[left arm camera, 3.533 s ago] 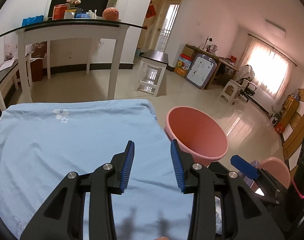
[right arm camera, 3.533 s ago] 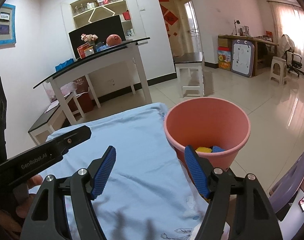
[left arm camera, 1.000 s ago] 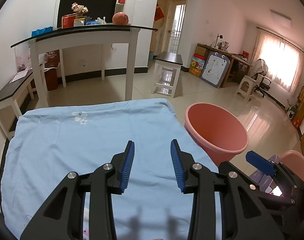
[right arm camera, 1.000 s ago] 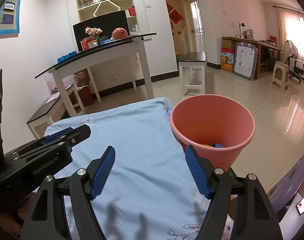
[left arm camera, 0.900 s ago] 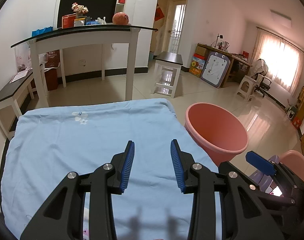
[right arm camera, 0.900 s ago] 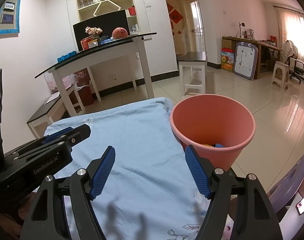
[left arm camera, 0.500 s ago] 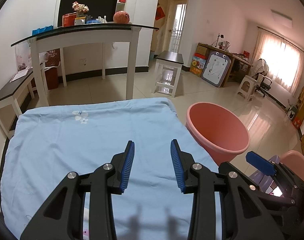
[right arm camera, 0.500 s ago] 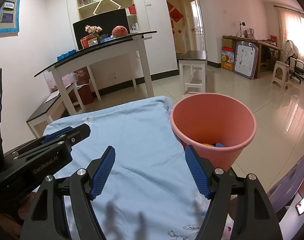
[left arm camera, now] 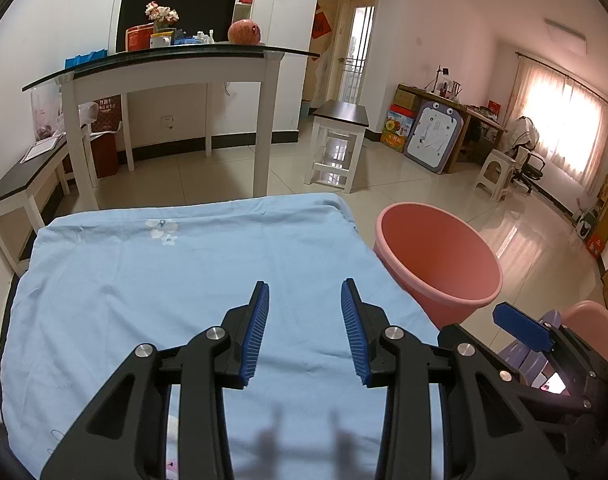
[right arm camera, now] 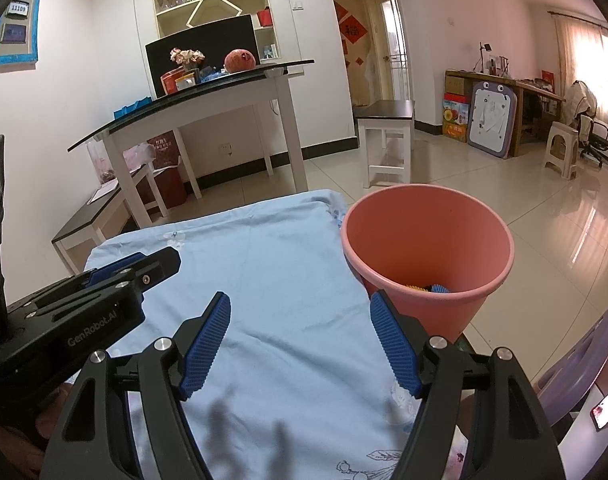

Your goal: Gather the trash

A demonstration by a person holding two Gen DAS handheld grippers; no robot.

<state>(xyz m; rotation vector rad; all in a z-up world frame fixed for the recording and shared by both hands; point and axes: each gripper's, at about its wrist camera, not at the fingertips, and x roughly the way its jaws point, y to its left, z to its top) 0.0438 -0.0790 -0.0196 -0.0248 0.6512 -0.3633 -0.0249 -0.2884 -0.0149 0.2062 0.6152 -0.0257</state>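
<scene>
While both handheld tools hang empty over the pale blue floral bedsheet (left arm camera: 151, 280), the round salmon-pink plastic bin (right arm camera: 426, 240) beside the sheet's right edge already holds the collected rubbish: a sliver of yellow and blue trash (right arm camera: 428, 289) shows low inside its near wall in the right wrist view. From the left wrist view the bin's contents are hidden by its rim.

Compared with three and a half seconds ago, both cameras now see the bin from slightly farther back and higher, and more of the sheet lies in view on the bin's left; over the last second almost nothing has shifted. The black left gripper with blue ribbed pads (left arm camera: 304, 328) holds its jaws parted at a moderate gap with nothing between them. The matching right gripper (right arm camera: 299, 340) stands wider open, also empty, its right pad lying in line with the bin's near wall, though contact cannot be judged.

No loose rubbish is visible on the sheet anywhere left of the bin. That, together with the pull-back and the settled, unloaded tools, suggests the collecting is finished or very nearly so. Only printed flowers (left arm camera: 161, 229) mark the cloth, well to the bin's left. The strip of sheet nearest the cameras is masked by the tools, so a stray piece there cannot be ruled out.
</scene>
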